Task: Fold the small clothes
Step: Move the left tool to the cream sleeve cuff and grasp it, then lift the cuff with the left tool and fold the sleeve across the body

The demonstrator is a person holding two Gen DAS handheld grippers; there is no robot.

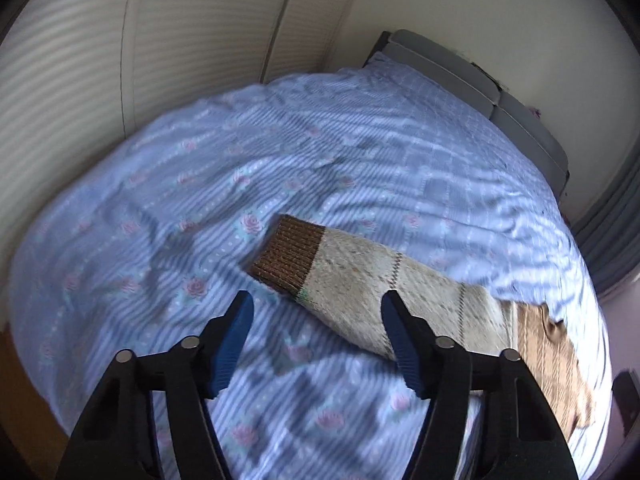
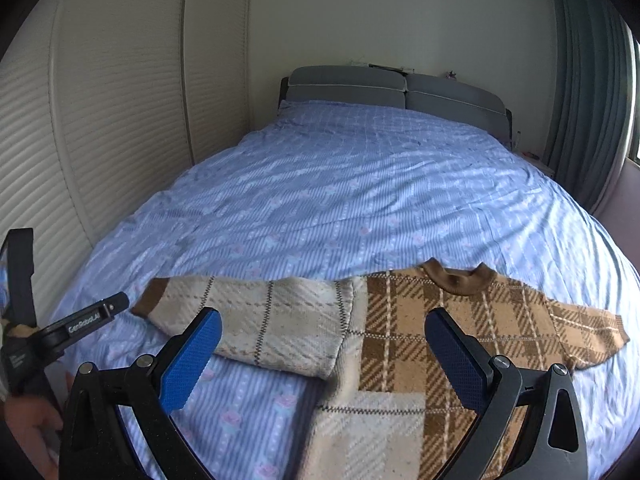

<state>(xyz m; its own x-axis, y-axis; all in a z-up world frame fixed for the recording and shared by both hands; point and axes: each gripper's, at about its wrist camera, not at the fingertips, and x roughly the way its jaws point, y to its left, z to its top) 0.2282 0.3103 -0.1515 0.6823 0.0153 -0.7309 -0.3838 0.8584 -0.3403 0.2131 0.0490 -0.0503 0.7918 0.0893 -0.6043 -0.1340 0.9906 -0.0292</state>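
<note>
bed (image 2: 360, 184): fills the room's middle, blue striped cover with pink roses, rumpled | headboard (image 2: 392, 90): grey, padded, two panels, against cream wall (image 2: 400, 12) | left: cream slatted wardrobe doors (image 2: 100, 120) | right: grey-green curtain (image 2: 588, 100), daylight at its edge

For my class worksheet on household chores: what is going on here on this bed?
A person holds a gripper in each hand over a small plaid sweater spread flat on a blue floral bedspread. The left gripper hangs open near the cream sleeve, by its brown cuff. The right gripper is open above the sweater's body. Neither grips cloth yet; no fold is visible.
</note>
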